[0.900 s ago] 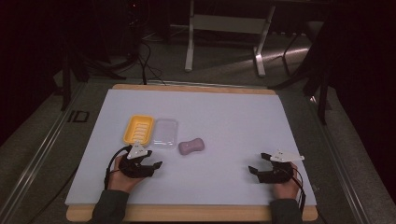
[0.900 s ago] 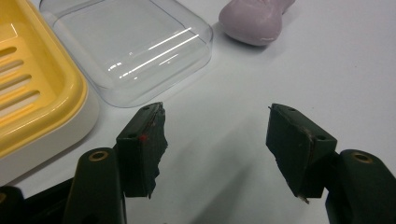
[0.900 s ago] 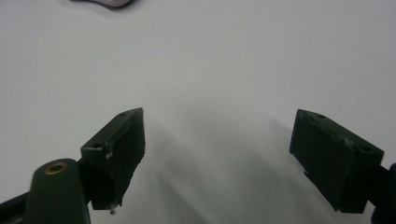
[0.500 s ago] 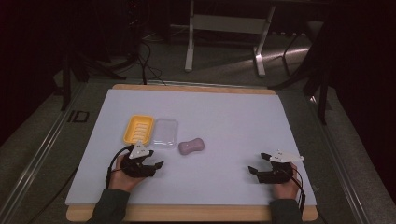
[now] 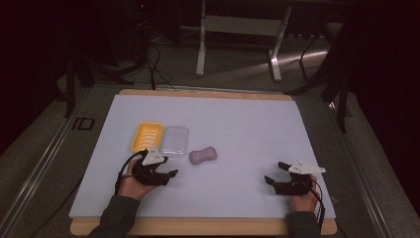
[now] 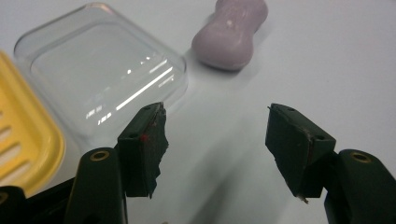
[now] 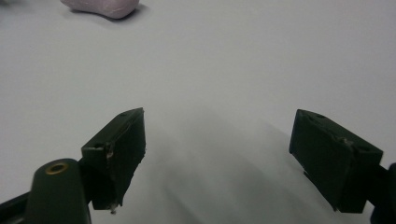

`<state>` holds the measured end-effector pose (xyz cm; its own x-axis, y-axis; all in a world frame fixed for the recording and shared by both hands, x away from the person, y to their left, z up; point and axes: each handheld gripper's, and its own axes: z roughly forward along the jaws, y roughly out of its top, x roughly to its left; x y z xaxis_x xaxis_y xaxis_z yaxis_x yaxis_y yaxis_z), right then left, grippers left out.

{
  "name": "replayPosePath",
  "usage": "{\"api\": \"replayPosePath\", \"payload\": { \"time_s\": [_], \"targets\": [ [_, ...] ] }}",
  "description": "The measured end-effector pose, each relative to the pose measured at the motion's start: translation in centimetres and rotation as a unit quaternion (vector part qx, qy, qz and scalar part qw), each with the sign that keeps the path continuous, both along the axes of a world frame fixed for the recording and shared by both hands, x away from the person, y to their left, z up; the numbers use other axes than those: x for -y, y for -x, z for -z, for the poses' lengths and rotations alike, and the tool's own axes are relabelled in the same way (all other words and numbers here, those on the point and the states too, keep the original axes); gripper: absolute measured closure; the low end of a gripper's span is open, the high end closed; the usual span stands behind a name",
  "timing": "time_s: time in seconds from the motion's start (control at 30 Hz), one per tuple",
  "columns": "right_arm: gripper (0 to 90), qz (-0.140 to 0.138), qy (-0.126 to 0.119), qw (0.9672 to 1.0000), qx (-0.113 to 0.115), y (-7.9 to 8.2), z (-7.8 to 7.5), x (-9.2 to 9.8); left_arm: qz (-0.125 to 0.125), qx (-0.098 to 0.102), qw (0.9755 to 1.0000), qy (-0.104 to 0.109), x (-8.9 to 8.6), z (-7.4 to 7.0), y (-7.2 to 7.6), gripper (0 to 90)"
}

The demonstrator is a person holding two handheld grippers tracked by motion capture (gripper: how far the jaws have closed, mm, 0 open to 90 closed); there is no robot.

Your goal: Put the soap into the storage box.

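The left gripper rests on the white worktop toward its near left corner, jaws spread wide and holding nothing; its aim runs past the clear soap-dish lid to the lilac soap bar, which lies just right of the lid and apart from it, left of the worktop's middle. The yellow soap dish sits against the lid's other side. The step in hand looks like a reach for the soap, and to do it well the gripper should swing a little to the right so the bar's narrow waist falls between the jaws, then come down low enough to grip its sides rather than its rounded top — soap is likely slick and could squirt out of a high pinch. It should also stay clear of the lid's near corner. The right gripper lies near the worktop's near right corner, likewise released and empty, well apart from everything. In the left gripper view the bar's far end and most of the yellow dish are cut off by the frame; whether lid and dish touch is hard to tell.
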<state>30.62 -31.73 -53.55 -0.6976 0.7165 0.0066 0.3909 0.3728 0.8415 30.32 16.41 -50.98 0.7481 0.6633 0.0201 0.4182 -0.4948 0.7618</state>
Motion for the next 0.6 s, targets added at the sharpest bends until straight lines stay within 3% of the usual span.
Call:
{"api": "replayPosePath", "payload": {
  "time_s": [0.27,0.6],
  "targets": [
    [18.2,0.002,-0.004,1.0,0.001,0.0,0.0,0.1,0.032,0.003,0.9992,-0.025,2.0,-0.5,-1.2,37.2],
    [18.2,0.001,-0.002,1.0,-0.001,0.0,0.0,0.1,0.045,-0.004,0.9985,-0.031,3.0,-1.0,-2.6,37.9]
  ]
}}
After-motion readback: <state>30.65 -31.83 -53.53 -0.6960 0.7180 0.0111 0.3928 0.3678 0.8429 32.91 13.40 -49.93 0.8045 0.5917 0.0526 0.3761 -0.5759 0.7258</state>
